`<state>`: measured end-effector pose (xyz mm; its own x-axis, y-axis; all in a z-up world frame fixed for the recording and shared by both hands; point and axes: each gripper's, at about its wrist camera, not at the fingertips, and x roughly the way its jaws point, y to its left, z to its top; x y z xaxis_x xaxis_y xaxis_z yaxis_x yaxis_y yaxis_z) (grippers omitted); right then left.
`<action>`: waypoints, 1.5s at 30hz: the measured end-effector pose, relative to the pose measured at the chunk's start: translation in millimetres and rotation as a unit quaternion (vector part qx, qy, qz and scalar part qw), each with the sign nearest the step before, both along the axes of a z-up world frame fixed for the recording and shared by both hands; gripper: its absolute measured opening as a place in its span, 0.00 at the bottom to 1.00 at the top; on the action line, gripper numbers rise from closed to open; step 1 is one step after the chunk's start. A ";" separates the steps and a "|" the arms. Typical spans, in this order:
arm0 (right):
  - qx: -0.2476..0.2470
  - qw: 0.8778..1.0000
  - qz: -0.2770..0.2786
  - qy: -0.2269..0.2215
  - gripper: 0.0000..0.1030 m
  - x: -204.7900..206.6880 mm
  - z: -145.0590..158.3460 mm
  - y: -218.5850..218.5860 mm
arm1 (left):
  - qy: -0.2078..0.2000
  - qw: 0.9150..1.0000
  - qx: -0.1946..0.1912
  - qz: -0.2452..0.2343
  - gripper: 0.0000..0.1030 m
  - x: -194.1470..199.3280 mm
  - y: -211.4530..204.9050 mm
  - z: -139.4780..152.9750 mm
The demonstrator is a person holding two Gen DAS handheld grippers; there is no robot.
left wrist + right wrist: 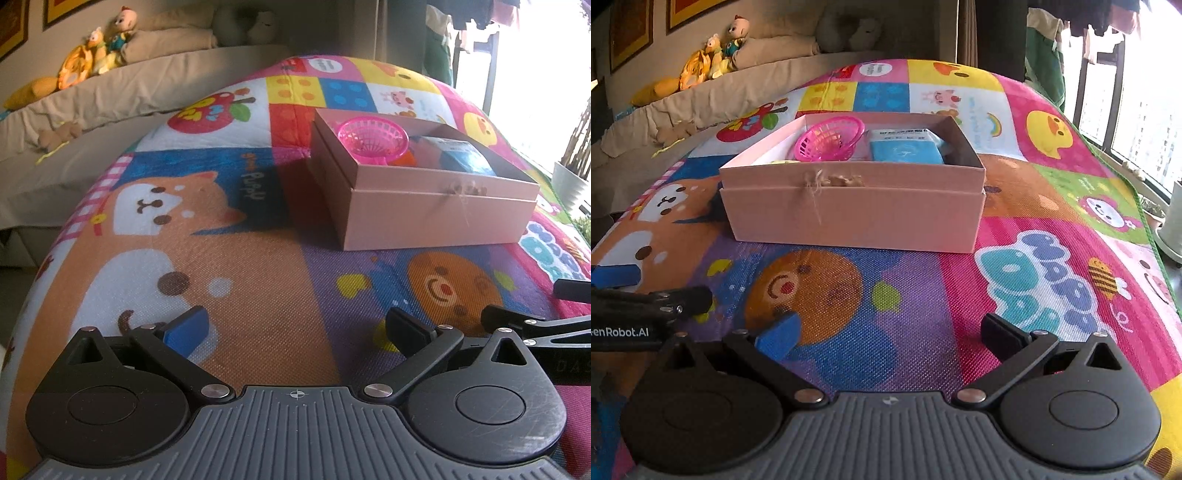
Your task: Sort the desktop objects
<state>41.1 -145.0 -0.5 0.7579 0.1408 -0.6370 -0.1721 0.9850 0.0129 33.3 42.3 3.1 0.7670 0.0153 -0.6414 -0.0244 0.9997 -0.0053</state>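
The left gripper point(297, 328) and right gripper point(890, 334) both hovered low over the play mat point(1052, 206), fingers spread wide and holding nothing. The pink cardboard box point(853, 214) sat near the mat's middle, ahead of both tools and well apart from them. Inside lay a pink plastic basket point(829, 138), tilted, beside a blue packet point(905, 149). The basket appeared light, thin-walled and somewhat flexible; its rim offered the likeliest hold. The packet looked soft.
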 end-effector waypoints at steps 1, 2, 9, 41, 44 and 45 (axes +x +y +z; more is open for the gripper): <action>0.001 1.000 0.000 0.000 1.00 0.1 0.2 -1.3 | 0.000 1.000 0.000 0.000 1.00 0.2 0.5 0.0; -0.001 1.000 0.000 0.000 1.00 0.1 0.0 0.7 | 0.000 1.000 0.001 0.000 1.00 0.5 0.5 -0.2; 0.000 1.000 0.001 0.000 1.00 0.5 -0.3 0.1 | 0.002 1.000 0.005 0.003 1.00 2.0 -1.8 -0.4; 0.000 1.000 0.002 0.000 1.00 0.6 -0.2 -0.8 | 0.002 1.000 0.007 0.004 1.00 1.0 -3.6 -1.3; 0.001 1.000 0.002 0.001 1.00 0.8 0.4 -0.8 | 0.003 1.000 0.007 0.004 1.00 1.5 -3.4 -1.4; -0.002 1.000 0.002 0.000 1.00 0.4 -0.3 -0.4 | 0.002 1.000 0.007 0.003 1.00 1.0 -3.4 -1.3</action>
